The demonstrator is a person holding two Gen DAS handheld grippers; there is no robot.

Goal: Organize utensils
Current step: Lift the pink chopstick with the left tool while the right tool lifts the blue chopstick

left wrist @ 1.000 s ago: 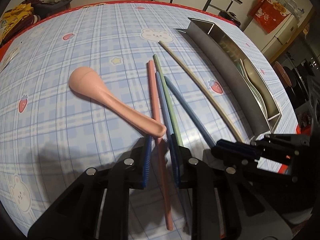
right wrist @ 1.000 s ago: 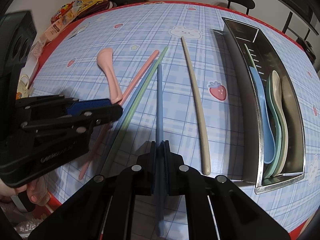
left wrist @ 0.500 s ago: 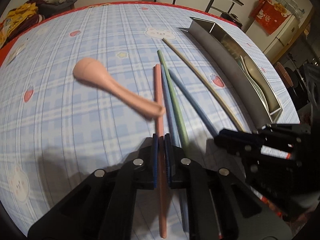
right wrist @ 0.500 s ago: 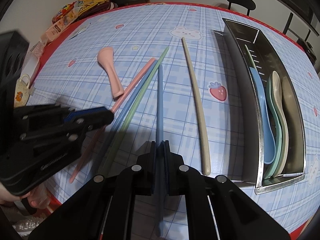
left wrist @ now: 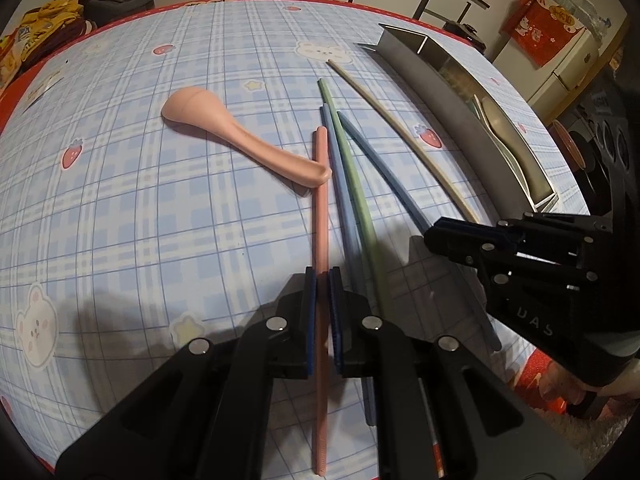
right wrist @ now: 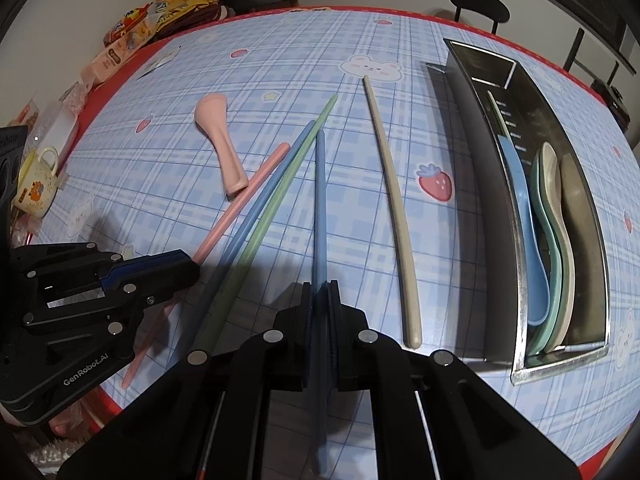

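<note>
My left gripper is shut on a pink chopstick, which runs forward past the handle of a pink spoon. My right gripper is shut on a dark blue chopstick. A light blue chopstick, a green chopstick and a beige chopstick lie loose on the plaid tablecloth. A steel utensil tray at the right holds blue, green and beige spoons. The left gripper shows in the right wrist view, the right gripper in the left wrist view.
Snack packets and a yellow mug sit at the table's far left edge. A black chair stands beyond the far edge. The red table edge is close below my grippers.
My left gripper closed on the pink chopstick and drew it back a little. The pink spoon shifted slightly. My right gripper stays shut on the dark blue chopstick.
</note>
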